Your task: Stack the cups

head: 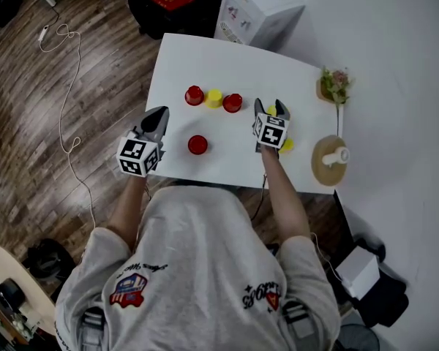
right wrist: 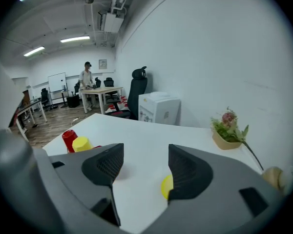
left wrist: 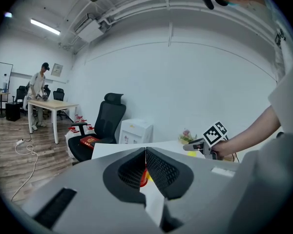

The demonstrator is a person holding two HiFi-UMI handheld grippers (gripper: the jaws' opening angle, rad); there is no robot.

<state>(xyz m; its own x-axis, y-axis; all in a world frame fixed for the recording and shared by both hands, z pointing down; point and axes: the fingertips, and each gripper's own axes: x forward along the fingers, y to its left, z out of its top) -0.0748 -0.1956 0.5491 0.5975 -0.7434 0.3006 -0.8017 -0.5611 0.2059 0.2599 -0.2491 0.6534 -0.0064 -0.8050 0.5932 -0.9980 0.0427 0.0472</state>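
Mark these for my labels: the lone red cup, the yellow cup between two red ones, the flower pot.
lone red cup [head: 197, 144], head view, its top.
yellow cup [head: 214, 98], head view, its top.
flower pot [right wrist: 226, 141], right gripper view, front wall.

Your left gripper [head: 158, 115] is held out with its jaws pressed together; your right gripper [head: 270, 108], arm stretched forward, shows jaws spread wide apart.

Cups [head: 214, 98] red, yellow — table [head: 227, 163] white.

worktop [head: 227, 163]: I read it as smooth, matt white.
red cup [head: 197, 145]: plastic, with a slight sheen to me.
floor [head: 29, 123]: wood planks.
right hand-held gripper [right wrist: 142, 155]: matt grey plastic; pads [right wrist: 105, 165] I see as black and mesh-textured.
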